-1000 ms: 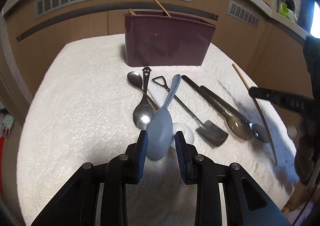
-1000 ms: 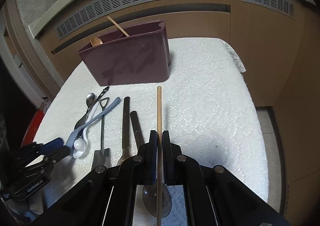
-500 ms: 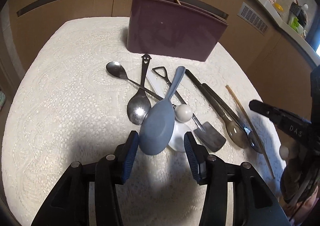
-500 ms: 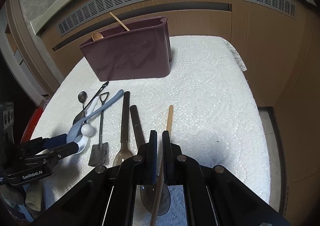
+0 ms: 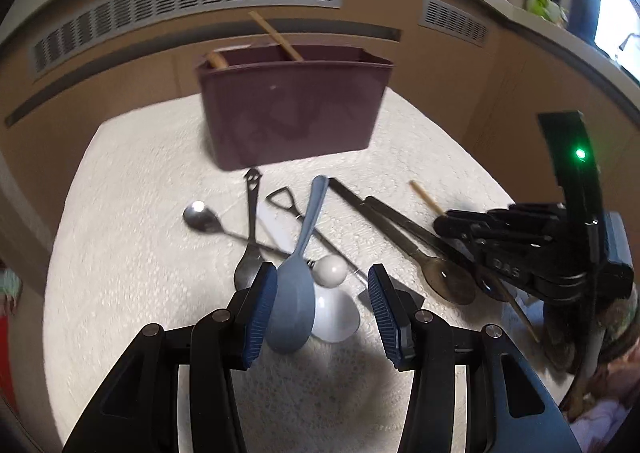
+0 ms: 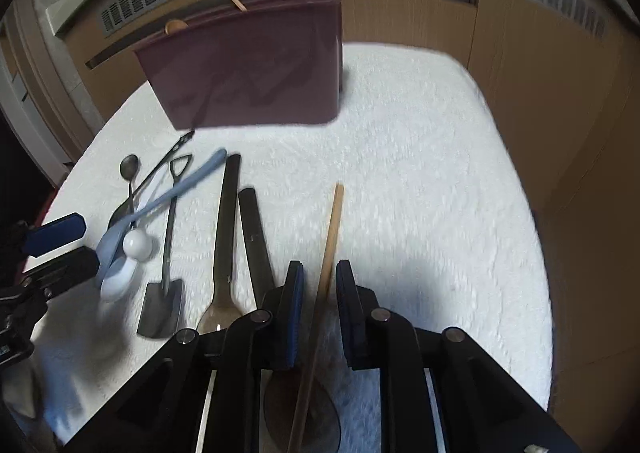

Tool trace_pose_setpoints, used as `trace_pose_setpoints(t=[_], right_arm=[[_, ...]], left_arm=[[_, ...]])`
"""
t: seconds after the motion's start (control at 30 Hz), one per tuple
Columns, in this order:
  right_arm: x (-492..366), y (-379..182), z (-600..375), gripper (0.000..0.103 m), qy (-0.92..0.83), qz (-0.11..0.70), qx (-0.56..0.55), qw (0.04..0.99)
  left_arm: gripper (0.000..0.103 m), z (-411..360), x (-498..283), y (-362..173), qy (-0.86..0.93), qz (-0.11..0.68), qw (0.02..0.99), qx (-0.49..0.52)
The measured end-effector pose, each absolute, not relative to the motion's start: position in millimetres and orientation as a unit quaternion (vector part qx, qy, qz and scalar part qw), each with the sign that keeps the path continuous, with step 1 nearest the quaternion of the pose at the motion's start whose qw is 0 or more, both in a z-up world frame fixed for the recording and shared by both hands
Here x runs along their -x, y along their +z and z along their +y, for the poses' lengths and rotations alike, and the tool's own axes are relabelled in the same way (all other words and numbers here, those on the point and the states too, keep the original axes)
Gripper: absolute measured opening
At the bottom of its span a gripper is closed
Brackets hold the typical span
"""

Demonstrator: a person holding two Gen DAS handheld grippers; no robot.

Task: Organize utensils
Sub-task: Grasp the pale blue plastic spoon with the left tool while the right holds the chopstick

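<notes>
My left gripper (image 5: pixel 322 309) stands open over the white cloth. The bowl of a pale blue spoon (image 5: pixel 292 305) lies between its jaws, close to the left pad, and the right pad is well clear of it. Partly beneath it lies a white spoon (image 5: pixel 334 317) with a white knob (image 5: pixel 330 271). My right gripper (image 6: pixel 319 285) has its jaws opening; a thin wooden stick (image 6: pixel 330 241) lies between them on the cloth, with gaps on both sides. The maroon utensil holder (image 6: pixel 248 81) stands at the back with two wooden pieces in it.
Between the grippers lie a shovel-shaped spoon (image 6: pixel 162 309), two dark long-handled utensils (image 6: pixel 226 221) and two metal spoons (image 5: pixel 200 217). The right gripper (image 5: pixel 452 223) reaches in beside them. Bare cloth (image 6: pixel 420 181) stretches to the right of the stick. Wooden cabinets surround the table.
The left jaws have spread apart and let go of the blue spoon, then drawn back slightly. The wooden stick slid down through the right jaws, which have now parted around it.
</notes>
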State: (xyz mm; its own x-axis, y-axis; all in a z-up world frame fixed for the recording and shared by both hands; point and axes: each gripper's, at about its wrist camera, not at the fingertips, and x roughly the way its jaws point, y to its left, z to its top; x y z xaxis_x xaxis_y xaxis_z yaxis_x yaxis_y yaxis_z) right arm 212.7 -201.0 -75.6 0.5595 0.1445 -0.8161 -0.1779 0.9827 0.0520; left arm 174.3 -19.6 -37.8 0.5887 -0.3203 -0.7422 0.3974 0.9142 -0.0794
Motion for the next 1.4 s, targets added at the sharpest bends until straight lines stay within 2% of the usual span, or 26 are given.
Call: trace_pose_setpoints(t=[0.07,0.3,0.5,0.6,0.77,0.87,1.07,1.17,1.27,1.4], right_arm=[[-215.1,-72.4,-199.1,0.004,0.095,0.463,0.02,0.881],[-198.2,-59.3,-218.2,0.004,0.107,0.446,-0.019,0.888],[-189.9,-59.3,-226.9,0.005,0.109,0.446,-0.019,0.888],[-190.7,-61.7,-224.7,0.005,0.113,0.448,-0.023,0.887],[-190.6,-63.1,-218.2,0.005,0.119,0.448,-0.015,0.886],[-190.3,-61.9,-217.4,0.005,0.117,0.446,-0.01,0.887],[-189.4,-61.0,-219.2,0.005,0.118,0.444,-0.01,0.888],[-189.9,-62.7,-219.7,0.005,0.119,0.447,-0.012,0.887],[-190.7,-65.0,-220.3,0.005,0.119,0.449,-0.014,0.885],[-191.3,-67.3,-220.9,0.005,0.12,0.452,-0.013,0.884]], left_arm=[[0.053,-27.0,-179.8,-32.9,-0.226,0.405,0.884,-0.064],[0.053,-42.4,-203.5,-41.1,-0.317,0.432,0.841,-0.073],[0.053,-36.2,-195.4,-55.7,-0.28,0.429,0.844,-0.158],[0.053,-18.8,-205.5,-64.1,-0.253,0.453,0.844,-0.133],[0.045,-11.8,-206.9,-59.9,-0.236,0.433,0.862,-0.117],[0.045,-30.3,-194.6,-49.3,-0.267,0.394,0.863,-0.171],[0.045,-52.4,-196.5,-62.5,-0.278,0.393,0.836,-0.261],[0.043,-54.5,-208.0,-65.4,-0.296,0.41,0.83,-0.236],[0.033,-46.1,-219.3,-65.4,-0.287,0.42,0.835,-0.208],[0.032,-28.8,-234.8,-71.6,-0.239,0.436,0.848,-0.183]])
